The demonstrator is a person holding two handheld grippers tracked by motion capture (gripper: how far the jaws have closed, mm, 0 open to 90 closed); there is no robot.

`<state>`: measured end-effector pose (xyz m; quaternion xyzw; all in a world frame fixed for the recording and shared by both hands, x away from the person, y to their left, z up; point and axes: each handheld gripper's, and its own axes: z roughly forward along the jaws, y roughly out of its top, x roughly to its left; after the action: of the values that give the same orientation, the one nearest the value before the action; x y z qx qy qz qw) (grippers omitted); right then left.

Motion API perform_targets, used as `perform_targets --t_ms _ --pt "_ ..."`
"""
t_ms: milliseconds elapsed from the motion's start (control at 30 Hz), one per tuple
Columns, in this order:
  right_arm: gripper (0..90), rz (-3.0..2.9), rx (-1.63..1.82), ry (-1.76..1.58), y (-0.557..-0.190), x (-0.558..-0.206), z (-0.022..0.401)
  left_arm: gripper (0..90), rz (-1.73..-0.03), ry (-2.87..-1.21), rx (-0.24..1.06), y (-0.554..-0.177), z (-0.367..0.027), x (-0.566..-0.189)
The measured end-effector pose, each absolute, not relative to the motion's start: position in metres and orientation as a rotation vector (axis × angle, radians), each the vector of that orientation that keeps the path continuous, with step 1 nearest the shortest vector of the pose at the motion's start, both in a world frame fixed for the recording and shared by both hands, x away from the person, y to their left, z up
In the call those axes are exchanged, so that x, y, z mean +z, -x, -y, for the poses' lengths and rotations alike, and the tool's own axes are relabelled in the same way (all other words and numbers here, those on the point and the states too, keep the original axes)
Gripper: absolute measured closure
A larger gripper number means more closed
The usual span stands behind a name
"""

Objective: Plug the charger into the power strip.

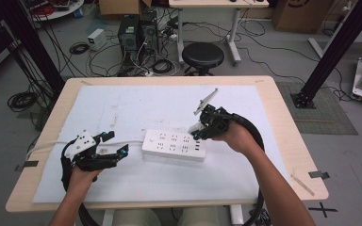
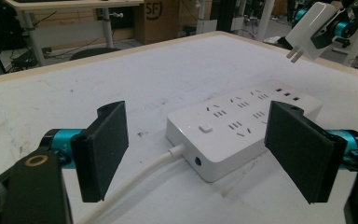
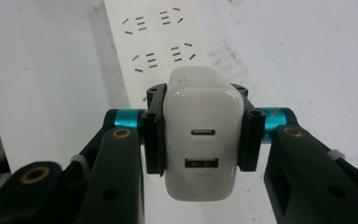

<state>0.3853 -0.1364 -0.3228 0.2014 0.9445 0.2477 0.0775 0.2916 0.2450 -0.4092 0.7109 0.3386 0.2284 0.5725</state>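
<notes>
— Presently, which step is being carried out?

— A white charger (image 3: pixel 203 140) is held clamped between the jaws of the right gripper (image 1: pixel 202 128), just above the right end of the power strip (image 1: pixel 173 145); in the left gripper view its two prongs are seen pointing down and clear of the sockets. It is judged that the charger is being brought over for plugging in, with insertion not yet made.

— And the other hand?

— The left gripper (image 1: pixel 118 149) is kept at about nine o'clock from the strip, jaws apart with nothing between the pads, aimed at the strip's cable end. The strip itself lies flat near the middle of the table (image 1: pixel 273 101), its cable (image 2: pixel 135 179) leading off toward nine o'clock.

— What is called for next?

— The prongs would need to be lined up over a two-slot socket and pressed straight down; the strip would probably have to be steadied by the left gripper.

— Any containers?

— None is seen on the table; every socket of the strip stands unoccupied.
</notes>
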Motion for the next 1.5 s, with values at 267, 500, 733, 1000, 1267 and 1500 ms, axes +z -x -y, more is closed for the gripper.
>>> perform_targets --t_ms 267,500,733,1000,1267,1500 --pt "63.0 -2.907 0.66 -0.533 -0.402 -0.334 0.121 21.6 -0.807 -1.668 0.537 -0.291 -0.249 -0.413" --pt "63.0 -2.943 0.574 -0.523 -0.41 -0.345 0.114 21.6 -0.809 -1.665 0.534 -0.292 -0.251 -0.414" --pt "63.0 -2.966 0.536 -0.479 -0.415 -0.354 0.106 21.6 -0.815 -1.662 0.534 -0.292 -0.253 -0.417" --pt "63.0 -2.983 0.483 -0.456 -0.417 -0.359 0.1 21.6 -0.817 -1.659 0.528 -0.293 -0.253 -0.419" --pt "63.1 -2.988 0.316 -0.335 -0.416 -0.358 0.081 21.6 -0.818 -1.656 0.524 -0.294 -0.251 -0.421" --pt "63.2 -3.002 0.228 -0.307 -0.417 -0.357 0.07 21.6 -0.815 -1.653 0.52 -0.294 -0.25 -0.422"
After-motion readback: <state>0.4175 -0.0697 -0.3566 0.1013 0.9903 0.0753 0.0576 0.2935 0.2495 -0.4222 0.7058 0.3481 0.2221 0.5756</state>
